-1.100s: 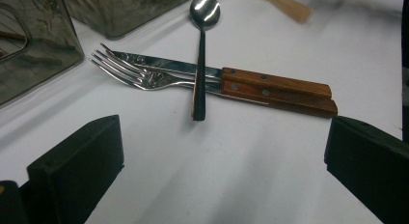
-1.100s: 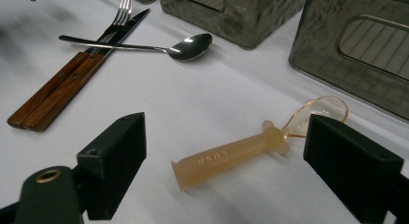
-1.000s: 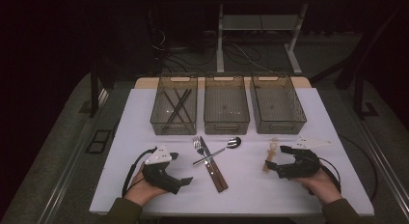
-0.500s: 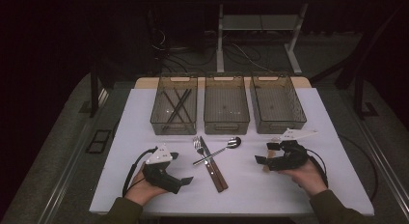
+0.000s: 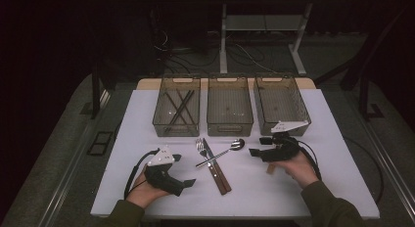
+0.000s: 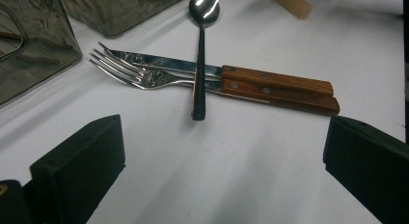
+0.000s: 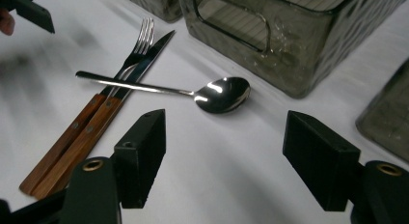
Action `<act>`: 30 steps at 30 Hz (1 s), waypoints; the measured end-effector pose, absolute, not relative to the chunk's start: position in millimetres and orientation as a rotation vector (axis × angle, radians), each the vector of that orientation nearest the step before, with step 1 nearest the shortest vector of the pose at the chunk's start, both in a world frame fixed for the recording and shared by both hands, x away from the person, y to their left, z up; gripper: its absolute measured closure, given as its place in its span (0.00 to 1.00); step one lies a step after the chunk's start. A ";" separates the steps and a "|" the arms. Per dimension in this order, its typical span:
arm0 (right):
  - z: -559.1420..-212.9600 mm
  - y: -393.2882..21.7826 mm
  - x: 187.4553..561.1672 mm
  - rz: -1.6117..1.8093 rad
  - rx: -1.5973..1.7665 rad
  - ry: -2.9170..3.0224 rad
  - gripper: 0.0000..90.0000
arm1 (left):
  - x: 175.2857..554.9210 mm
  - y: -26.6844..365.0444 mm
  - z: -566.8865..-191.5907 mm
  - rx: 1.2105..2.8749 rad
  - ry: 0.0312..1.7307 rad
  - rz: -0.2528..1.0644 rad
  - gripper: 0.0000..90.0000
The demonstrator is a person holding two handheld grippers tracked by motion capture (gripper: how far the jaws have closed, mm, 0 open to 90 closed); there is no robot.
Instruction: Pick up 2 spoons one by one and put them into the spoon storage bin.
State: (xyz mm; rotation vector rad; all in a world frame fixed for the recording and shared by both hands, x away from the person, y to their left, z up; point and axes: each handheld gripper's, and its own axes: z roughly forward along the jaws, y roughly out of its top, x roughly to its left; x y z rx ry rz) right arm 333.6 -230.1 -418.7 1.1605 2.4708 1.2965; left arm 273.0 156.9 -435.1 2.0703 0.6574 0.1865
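Note:
A steel spoon lies across a fork and a knife, both wooden-handled, on the white table. My right gripper hovers just right of the spoon's bowl, pointing left. Its jaws have just been closing but still stand apart with nothing between them. In the right gripper view the spoon bowl lies a little beyond the right gripper. My left gripper rests open at the front left, facing the cutlery. The left gripper view has the spoon, fork and knife ahead of the wide left gripper.
Three clear bins stand in a row behind the cutlery: the left bin holds black chopsticks, the middle bin and the right bin look bare. A pale wooden piece lies by the right hand.
The right gripper has moved left and slightly away from the person, toward the spoon's bowl, and its jaws have narrowed. The left gripper has stayed where it was.

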 end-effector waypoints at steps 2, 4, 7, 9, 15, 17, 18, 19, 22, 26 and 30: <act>-419.4 -226.6 338.0 1.296 1.169 2.473 0.36 | 273.1 156.7 -435.2 2.074 0.655 0.186 0.00; -419.8 -223.6 341.9 1.299 1.172 2.472 0.37 | 272.9 155.9 -435.5 2.074 0.653 0.185 0.00; -419.9 -217.5 348.0 1.303 1.176 2.473 0.40 | 272.6 155.0 -436.0 2.077 0.649 0.182 0.01; -420.1 -213.1 352.4 1.304 1.174 2.473 0.41 | 272.7 154.6 -436.0 2.081 0.645 0.182 0.01; -425.0 -200.3 366.2 1.293 1.184 2.477 0.48 | 272.7 155.2 -436.0 2.075 0.651 0.181 0.01; -427.8 -196.8 369.8 1.271 1.192 2.476 0.51 | 272.7 155.0 -436.2 2.077 0.650 0.180 0.01; -429.4 -195.4 371.7 1.263 1.187 2.480 0.52 | 272.8 155.0 -436.4 2.078 0.649 0.178 0.01; -430.8 -194.1 373.4 1.255 1.192 2.483 0.54 | 272.9 154.9 -436.4 2.079 0.649 0.177 0.01; -435.0 -191.3 377.8 1.228 1.189 2.491 0.59 | 272.9 154.8 -436.6 2.080 0.650 0.178 0.01; -439.5 -187.6 382.1 1.204 1.196 2.508 0.66 | 272.7 155.0 -436.6 2.078 0.652 0.177 0.02; -442.9 -185.7 385.6 1.192 1.207 2.519 0.69 | 272.7 154.7 -436.7 2.083 0.646 0.176 0.02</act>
